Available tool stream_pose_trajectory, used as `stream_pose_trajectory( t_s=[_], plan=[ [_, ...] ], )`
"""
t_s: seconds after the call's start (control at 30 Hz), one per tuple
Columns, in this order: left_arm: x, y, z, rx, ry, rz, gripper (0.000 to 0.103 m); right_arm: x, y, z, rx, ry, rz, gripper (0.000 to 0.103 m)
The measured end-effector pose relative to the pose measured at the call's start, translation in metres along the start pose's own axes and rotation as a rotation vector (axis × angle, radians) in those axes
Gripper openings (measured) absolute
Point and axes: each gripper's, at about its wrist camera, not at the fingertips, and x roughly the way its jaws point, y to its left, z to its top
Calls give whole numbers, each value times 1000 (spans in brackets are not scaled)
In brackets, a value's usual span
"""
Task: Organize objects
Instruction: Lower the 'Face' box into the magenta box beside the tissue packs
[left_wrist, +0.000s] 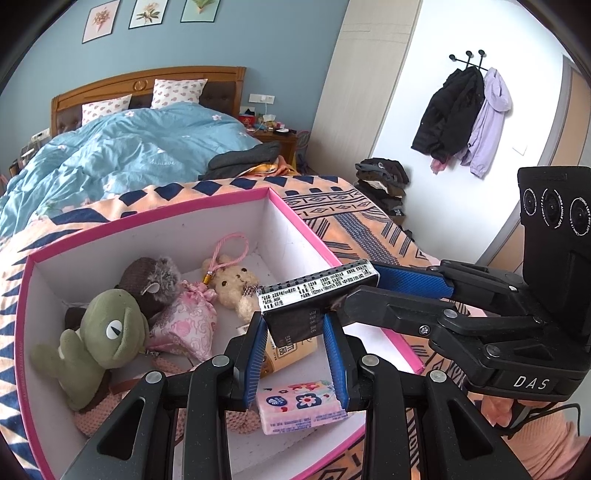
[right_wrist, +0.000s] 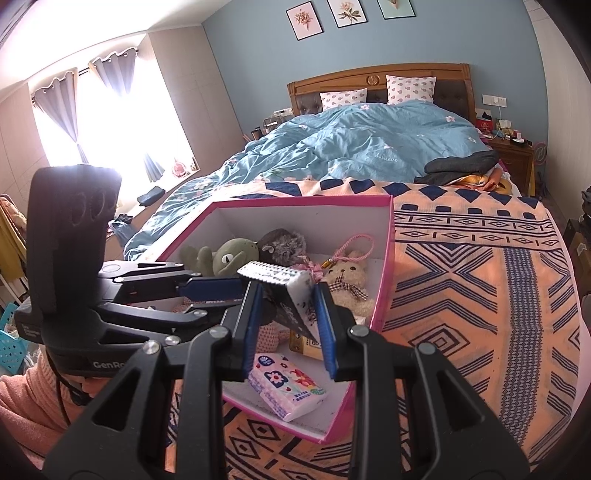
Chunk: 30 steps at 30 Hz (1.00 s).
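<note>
A black tissue pack (left_wrist: 317, 286) (right_wrist: 273, 275) with a white printed label hangs over the pink-rimmed white box (left_wrist: 147, 218) (right_wrist: 389, 258) on the bed. Both grippers are shut on it. My left gripper (left_wrist: 293, 321) (right_wrist: 232, 295) clamps one end between its blue pads. My right gripper (left_wrist: 364, 286) (right_wrist: 287, 295) pinches the other end. Inside the box lie a green frog plush (left_wrist: 107, 332) (right_wrist: 229, 254), a brown furry plush (left_wrist: 151, 280), a pink sachet (left_wrist: 188, 321), a cream bear (left_wrist: 234, 286) (right_wrist: 345, 277), a pink flowered tissue pack (left_wrist: 299, 406) (right_wrist: 288, 387) and a yellow packet (left_wrist: 291, 350).
The box sits on an orange and navy patterned blanket (right_wrist: 480, 295) at the foot of a bed with a blue duvet (left_wrist: 129, 147). Folded dark clothes (left_wrist: 247, 158) lie beyond it. A person's pink sleeve (right_wrist: 22, 406) shows at the edge.
</note>
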Motion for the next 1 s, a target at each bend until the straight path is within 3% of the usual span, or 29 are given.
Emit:
stream_pose_trajectory(
  t_s=[1.0],
  plan=[
    [5,7,3,-4,11,13,30,13,-9,4,12,19,-13,32]
  ],
)
